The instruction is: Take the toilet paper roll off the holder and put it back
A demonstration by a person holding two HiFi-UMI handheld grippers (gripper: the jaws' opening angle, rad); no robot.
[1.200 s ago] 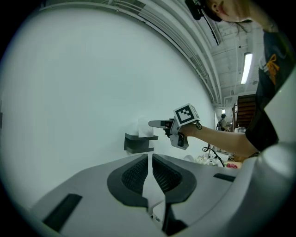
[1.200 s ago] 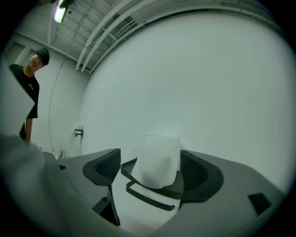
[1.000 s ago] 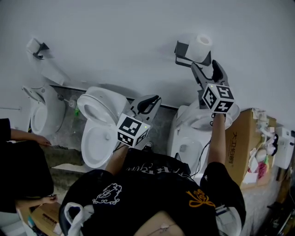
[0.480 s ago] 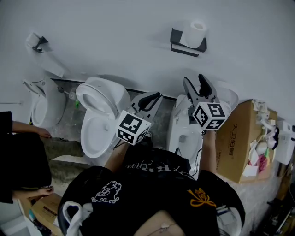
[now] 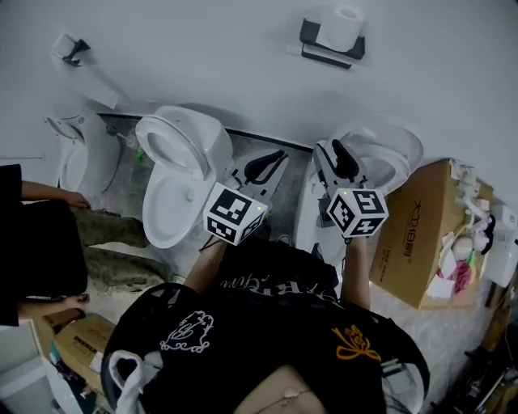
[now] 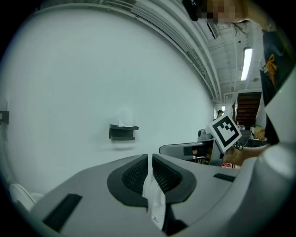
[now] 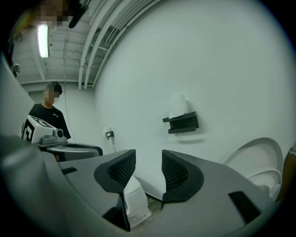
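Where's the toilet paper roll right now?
The toilet paper roll stands on the black wall holder at the head view's upper right, above the right-hand toilet, with the right gripper below it and apart.

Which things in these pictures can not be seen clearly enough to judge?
- Head view: how the white toilet paper roll sits on the dark wall holder is too small to tell.
- Left gripper view: the white strip at the left claw's nearly shut jaws, pinched paper or background, is unclear.
- Head view: the person in black is cut off by the left edge.
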